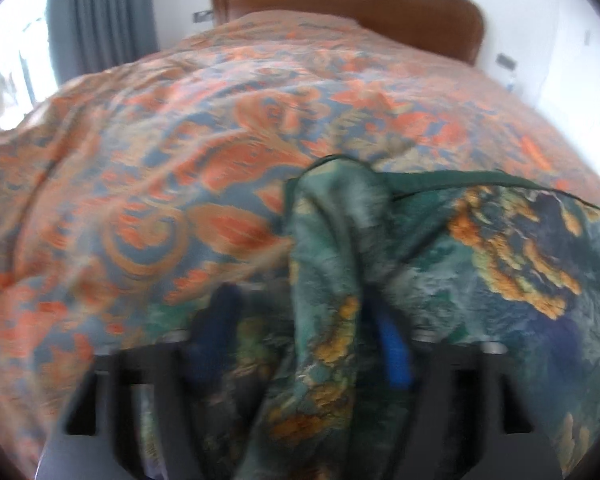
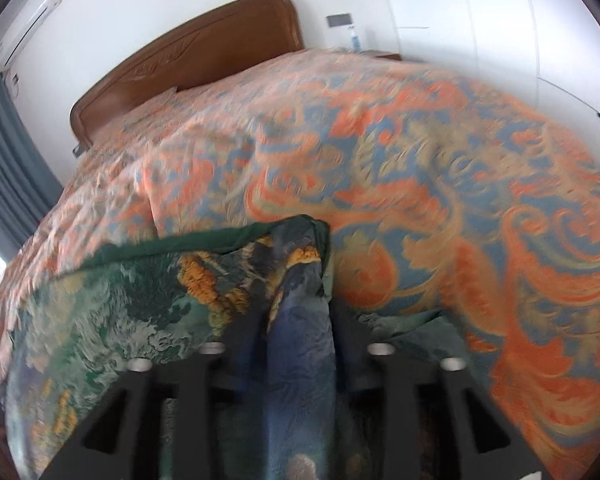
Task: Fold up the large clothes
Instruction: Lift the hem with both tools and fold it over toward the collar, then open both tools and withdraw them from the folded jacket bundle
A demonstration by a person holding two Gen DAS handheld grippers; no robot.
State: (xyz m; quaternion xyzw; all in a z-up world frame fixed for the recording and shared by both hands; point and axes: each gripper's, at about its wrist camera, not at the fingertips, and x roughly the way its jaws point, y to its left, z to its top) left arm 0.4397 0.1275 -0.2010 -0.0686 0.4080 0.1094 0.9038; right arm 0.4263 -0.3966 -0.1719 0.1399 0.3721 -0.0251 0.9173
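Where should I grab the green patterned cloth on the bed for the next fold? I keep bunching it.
Judging loosely: take the green patterned cloth at the two ends of its dark green hem, coming down from the near side. That edge lies straight across the bedspread, so its corners are easy to pinch.

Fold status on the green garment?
Done: the green patterned garment lies on the bedspread with a straight dark-green edge along its far side, so one fold looks laid. In hand: a bunched corner sits between each gripper's fingers; left gripper open around it, right gripper grip unclear. Left: probably more folds and smoothing.
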